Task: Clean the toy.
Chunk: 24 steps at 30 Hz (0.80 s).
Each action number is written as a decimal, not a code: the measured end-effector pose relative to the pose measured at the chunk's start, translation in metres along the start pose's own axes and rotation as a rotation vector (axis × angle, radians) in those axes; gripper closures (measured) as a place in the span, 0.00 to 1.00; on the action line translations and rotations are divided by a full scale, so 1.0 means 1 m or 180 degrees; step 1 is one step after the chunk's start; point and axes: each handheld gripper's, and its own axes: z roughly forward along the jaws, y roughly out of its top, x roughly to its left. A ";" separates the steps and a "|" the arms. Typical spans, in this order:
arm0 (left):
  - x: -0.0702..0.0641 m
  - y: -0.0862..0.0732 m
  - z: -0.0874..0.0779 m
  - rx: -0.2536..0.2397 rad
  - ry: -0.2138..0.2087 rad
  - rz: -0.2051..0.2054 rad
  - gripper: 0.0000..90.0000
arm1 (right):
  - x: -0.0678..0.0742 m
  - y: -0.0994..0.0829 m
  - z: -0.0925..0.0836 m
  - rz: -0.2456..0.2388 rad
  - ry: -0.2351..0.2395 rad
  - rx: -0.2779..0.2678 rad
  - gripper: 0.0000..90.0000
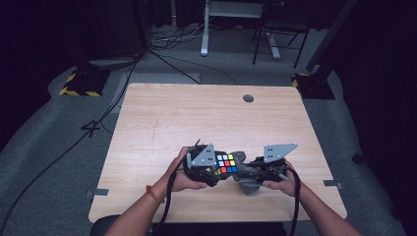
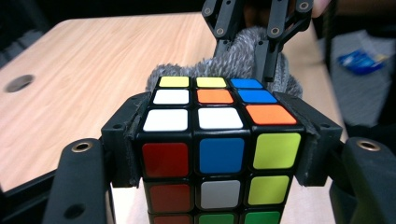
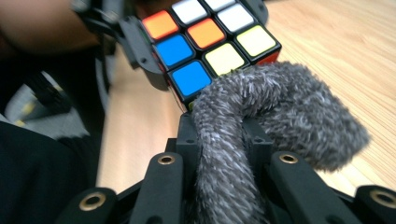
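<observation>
Wooden table, dim room: at six o'clock, left gripper is clamping puzzle cube; right gripper is pinching grey fuzzy cloth against it. Risk: cloth is snagging, cube twisting loose.

Light wood-grain table, rounded corners, standing on grey carpet floor. Round cable hole near the table's far edge, right of centre. Grey fuzzy cloth sits at the near side of the table, well apart from the hole, straight toward the person from it; whether it rests on the wood cannot be told. Black cable runs across the floor left of the table. Hole also visible in the left gripper view.
</observation>
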 end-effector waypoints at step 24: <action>0.002 0.002 -0.004 0.0213 0.0197 0.0142 0.37 | 0.011 0.005 0.002 -0.0222 -0.0063 0.0080 0.83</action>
